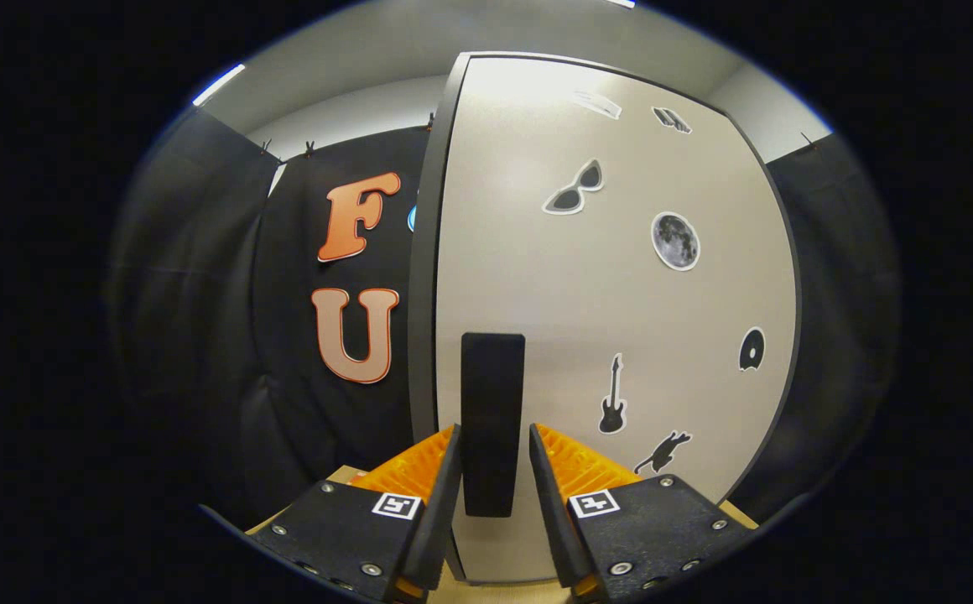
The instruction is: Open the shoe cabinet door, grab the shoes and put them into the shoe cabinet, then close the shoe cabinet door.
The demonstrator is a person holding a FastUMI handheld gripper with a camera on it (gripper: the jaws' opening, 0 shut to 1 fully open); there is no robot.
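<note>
Gripper (493, 445) fingers straddle black handle (492, 419), spread either side, contact unclear. Handle upright near left edge of pale cabinet door (621, 302); stickers right of handle.

We see pale shoe cabinet door (612, 294), stickers scattered, upright; dark vertical handle (492, 424) near its left edge, between jaws.

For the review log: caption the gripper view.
Gripper fingers straddle the black handle on the shoe cabinet door.

Gripper (493, 445) level, fingers (444, 486) parted, flanking door handle (492, 419), grip uncertain.
</note>
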